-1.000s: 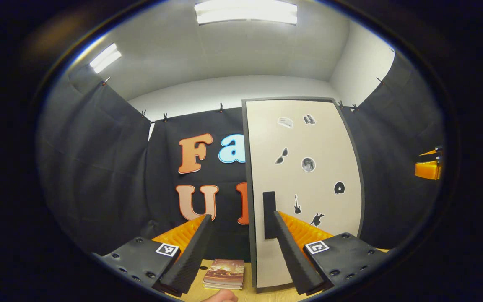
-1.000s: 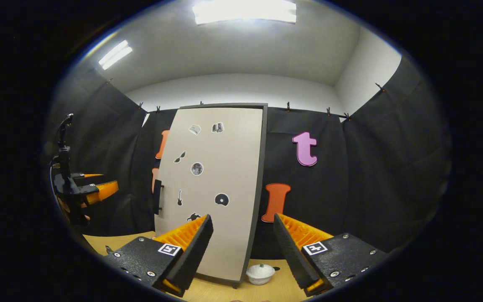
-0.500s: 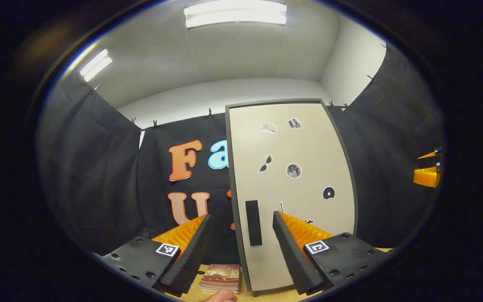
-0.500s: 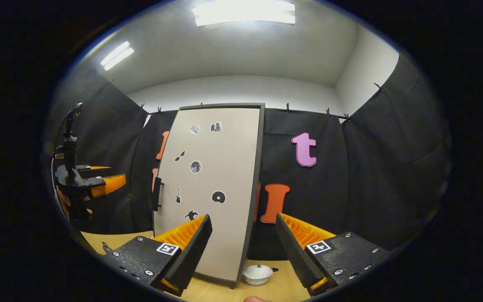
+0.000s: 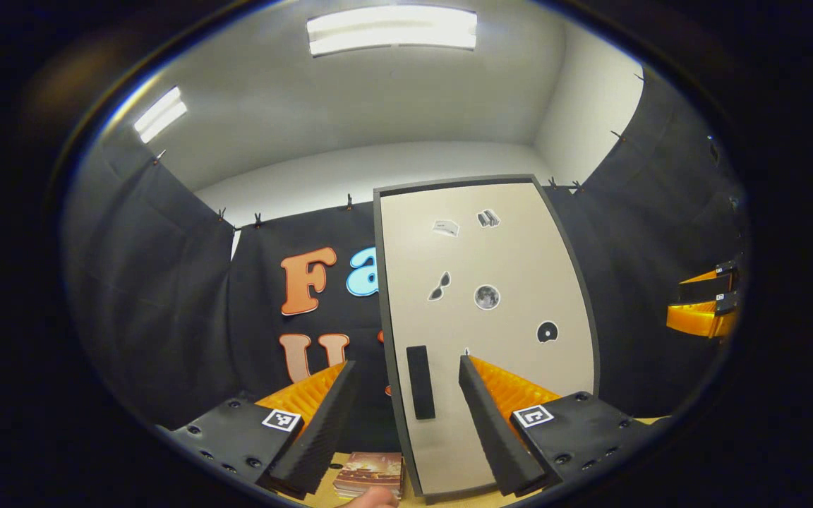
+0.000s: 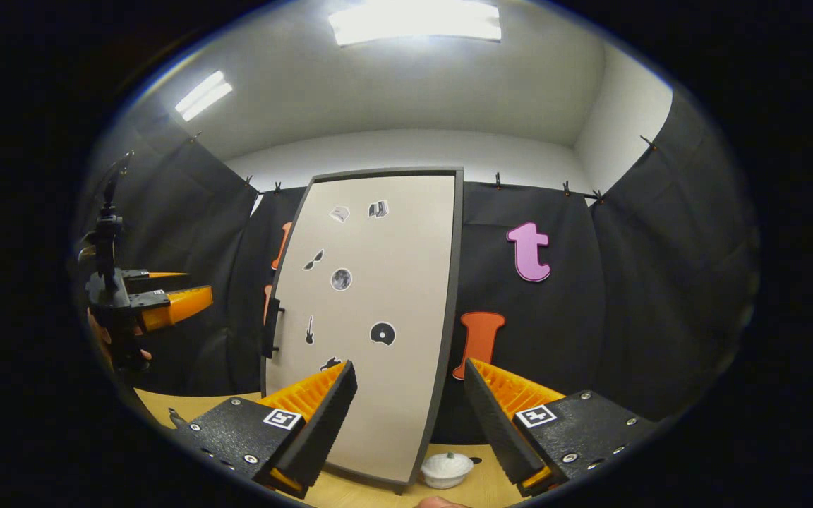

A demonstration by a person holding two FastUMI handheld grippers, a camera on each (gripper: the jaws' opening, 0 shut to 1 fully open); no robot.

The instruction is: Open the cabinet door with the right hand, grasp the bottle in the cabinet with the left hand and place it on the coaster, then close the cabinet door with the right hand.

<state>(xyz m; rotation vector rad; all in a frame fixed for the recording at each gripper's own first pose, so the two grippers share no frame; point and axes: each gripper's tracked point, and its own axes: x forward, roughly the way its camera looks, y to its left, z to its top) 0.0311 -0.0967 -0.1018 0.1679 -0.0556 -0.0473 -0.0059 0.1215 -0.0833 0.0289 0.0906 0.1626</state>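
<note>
Your left claw (image 5: 403, 416) is released, fingers spread wide with nothing between them, held above the near edge of the bench (image 5: 406, 497). It faces the cabinet door (image 5: 480, 317), which stands shut and upright on the bench. The dark door handle (image 5: 420, 382) sits low on the door's left side and appears in the gap between your left claw's fingers, but farther off and not touched. A small stack of books (image 5: 370, 474) lies flat on the bench just left of the door's lower corner. A fingertip (image 5: 371, 499) shows at the very bottom of the left gripper view.

Your right claw (image 6: 410, 416) is also released, fingers wide apart and empty. In the right gripper view the door is seen at an angle, with its handle (image 6: 272, 327) on the far left edge, well apart from the right claw. A small white lidded pot (image 6: 447, 469) rests on the bench (image 6: 477, 487) just right of the door's lower corner. Your left claw also appears at the left of this view, held up by a hand (image 6: 106, 339).

The bottle is hidden behind the shut door, so its place cannot be told. The coaster cannot be made out.
</note>
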